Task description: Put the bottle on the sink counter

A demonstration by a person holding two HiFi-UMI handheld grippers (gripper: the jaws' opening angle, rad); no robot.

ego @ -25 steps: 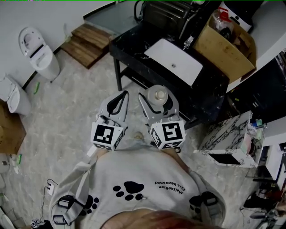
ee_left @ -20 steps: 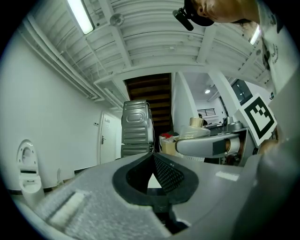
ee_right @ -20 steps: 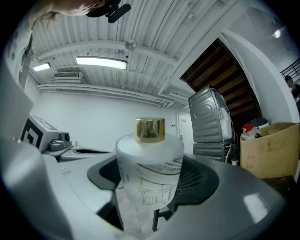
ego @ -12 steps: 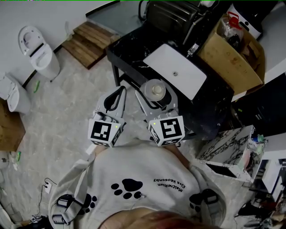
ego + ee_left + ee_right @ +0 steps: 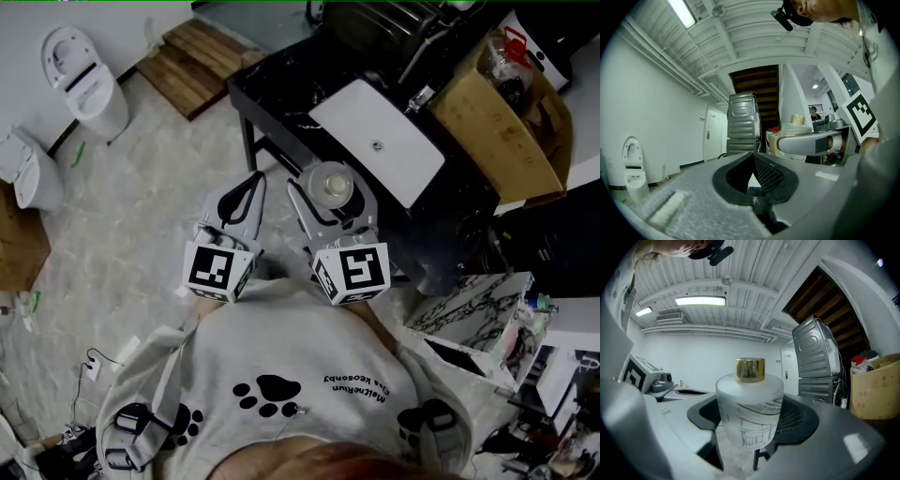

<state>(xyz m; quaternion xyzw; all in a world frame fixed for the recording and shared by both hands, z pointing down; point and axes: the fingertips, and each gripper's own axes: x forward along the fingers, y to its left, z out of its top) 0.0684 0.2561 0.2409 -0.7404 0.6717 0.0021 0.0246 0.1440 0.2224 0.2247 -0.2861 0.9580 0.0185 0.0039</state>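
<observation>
Currently my right hand-held gripper point(image 5: 330, 190) pinches the squat frosted-glass bottle with gold cap point(image 5: 749, 411) round its belly, near the black marble bench point(image 5: 274, 94) at one o'clock. Glass: probably slick, breakable, weighty; belly hold suits. Left hand-held gripper point(image 5: 251, 183) pressed together, empty.

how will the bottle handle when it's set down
The bottle looks like frosted glass: probably rigid, heavyish, breakable against the counter. Its squat, wide body under a small gold cap should stand steadily, but may roll if laid sideways.
</observation>
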